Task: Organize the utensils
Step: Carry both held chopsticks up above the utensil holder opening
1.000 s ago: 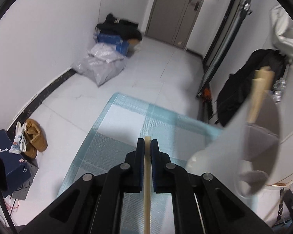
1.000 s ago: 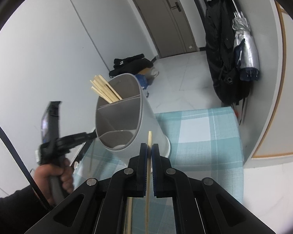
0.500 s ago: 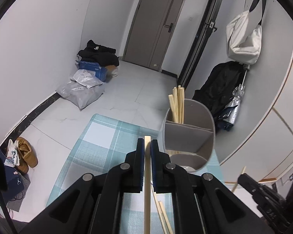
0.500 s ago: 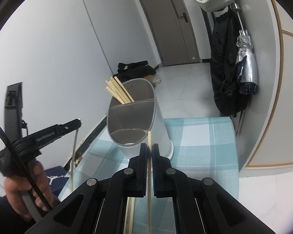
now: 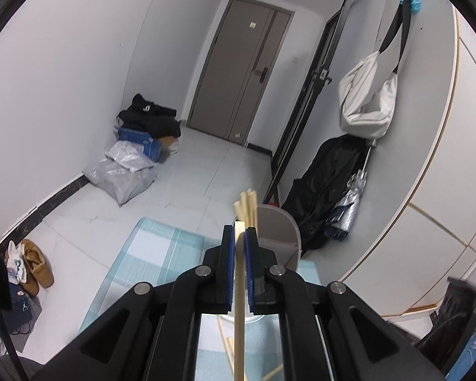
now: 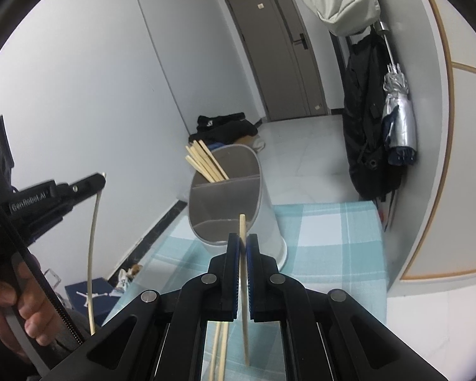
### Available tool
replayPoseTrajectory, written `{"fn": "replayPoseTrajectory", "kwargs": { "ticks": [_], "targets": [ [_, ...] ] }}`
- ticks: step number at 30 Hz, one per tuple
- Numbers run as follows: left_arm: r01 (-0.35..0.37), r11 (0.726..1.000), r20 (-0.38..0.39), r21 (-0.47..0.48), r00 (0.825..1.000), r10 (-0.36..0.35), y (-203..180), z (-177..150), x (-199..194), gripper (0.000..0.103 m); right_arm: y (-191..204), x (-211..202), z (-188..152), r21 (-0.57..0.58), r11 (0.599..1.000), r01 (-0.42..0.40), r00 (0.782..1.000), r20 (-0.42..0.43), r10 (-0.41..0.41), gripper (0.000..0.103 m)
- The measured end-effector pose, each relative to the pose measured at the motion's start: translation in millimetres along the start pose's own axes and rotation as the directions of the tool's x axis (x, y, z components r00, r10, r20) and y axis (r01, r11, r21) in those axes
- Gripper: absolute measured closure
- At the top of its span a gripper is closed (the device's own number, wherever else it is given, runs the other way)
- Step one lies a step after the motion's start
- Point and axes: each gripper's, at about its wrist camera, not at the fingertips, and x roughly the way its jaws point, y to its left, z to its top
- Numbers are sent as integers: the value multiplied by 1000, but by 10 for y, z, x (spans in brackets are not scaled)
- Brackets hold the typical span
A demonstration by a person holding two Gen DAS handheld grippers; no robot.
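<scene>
Your left tool (image 6: 100, 179), on the left in the right wrist view, is clenched on a chopstick (image 6: 92, 254) that hangs down from its tip. Farther right, the grey utensil holder (image 6: 234, 209) stands on the checked desk (image 6: 327, 238), with chopsticks (image 6: 206, 163) in its far compartment. Nearest, your right tool (image 6: 242, 250) grips another chopstick (image 6: 243, 285), just in front of the holder.

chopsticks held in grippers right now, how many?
2. One in the left gripper, a chopstick; one in the right gripper, a chopstick. More stand in the holder; loose ones on the table may be partly hidden.
</scene>
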Motion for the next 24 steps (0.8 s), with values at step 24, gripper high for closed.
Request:
{"fn": "replayPoseTrajectory", "kwargs": {
  "ticks": [24],
  "targets": [
    [-44,990,188,132,982,19,-474,418,87,100,-84,-329,404,49,995,-83,989,125,76,100]
  ]
}}
